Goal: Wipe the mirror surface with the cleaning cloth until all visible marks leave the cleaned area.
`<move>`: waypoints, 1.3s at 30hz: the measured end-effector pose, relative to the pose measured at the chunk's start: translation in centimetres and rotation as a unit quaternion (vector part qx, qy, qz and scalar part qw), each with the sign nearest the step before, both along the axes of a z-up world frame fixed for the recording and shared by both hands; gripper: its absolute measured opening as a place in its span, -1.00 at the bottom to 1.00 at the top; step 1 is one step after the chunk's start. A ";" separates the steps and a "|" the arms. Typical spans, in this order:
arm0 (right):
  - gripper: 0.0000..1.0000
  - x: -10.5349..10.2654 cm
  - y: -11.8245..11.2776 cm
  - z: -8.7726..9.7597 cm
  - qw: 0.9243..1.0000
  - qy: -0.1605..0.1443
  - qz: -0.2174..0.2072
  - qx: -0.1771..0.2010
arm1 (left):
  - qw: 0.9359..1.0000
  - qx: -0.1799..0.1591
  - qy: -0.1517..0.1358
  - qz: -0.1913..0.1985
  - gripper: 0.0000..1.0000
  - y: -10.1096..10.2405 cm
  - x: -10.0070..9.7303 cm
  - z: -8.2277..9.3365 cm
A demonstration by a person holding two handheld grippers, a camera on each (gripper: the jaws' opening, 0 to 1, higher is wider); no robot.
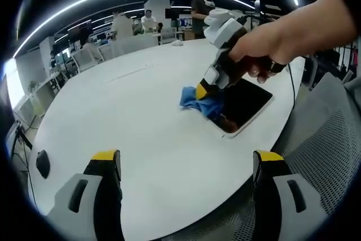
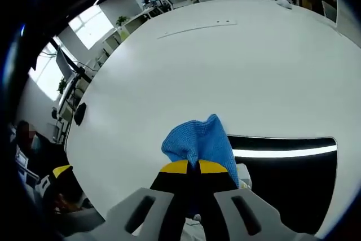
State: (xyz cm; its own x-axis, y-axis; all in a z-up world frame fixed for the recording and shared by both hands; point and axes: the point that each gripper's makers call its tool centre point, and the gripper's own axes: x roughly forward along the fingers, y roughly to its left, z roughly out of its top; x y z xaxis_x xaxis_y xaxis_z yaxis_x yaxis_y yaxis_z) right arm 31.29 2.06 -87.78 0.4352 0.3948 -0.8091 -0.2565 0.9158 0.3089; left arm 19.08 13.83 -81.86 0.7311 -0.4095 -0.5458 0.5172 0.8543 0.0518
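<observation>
The right tool (image 2: 194,167) is clamped on the blue cleaning cloth (image 2: 198,139), which rests at the mirror's (image 2: 293,184) nine o'clock edge on the white worktop (image 2: 225,71). To wipe well, press the cloth flat and sweep towards three o'clock in overlapping passes, keeping the grip firm. The left tool (image 1: 186,165) hangs with jaws apart over the worktop's near edge, well clear of the mirror.

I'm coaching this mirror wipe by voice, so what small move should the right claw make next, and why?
Probably sweep the right claw, shut on the crumpled blue cleaning cloth, further across the dark rectangular mirror. The cloth sits at the mirror's edge, partly on the white table, so most of the glass lies beyond it. The left claw hangs open, apart.
</observation>
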 end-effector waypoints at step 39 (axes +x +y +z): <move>-1.00 -2.6 -0.6 0.0 0.999 -0.013 0.042 -0.008 | 1.000 -0.024 0.006 -0.009 0.98 -1.0 -0.2 0.1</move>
State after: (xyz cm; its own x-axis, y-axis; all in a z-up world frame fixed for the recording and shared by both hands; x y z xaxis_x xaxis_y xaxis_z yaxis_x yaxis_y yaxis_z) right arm 28.65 1.49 -87.74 0.4217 0.4177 -0.8048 -0.3408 0.8955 0.2862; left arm 18.90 12.80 -81.77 0.7172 -0.4488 -0.5331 0.5327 0.8463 0.0042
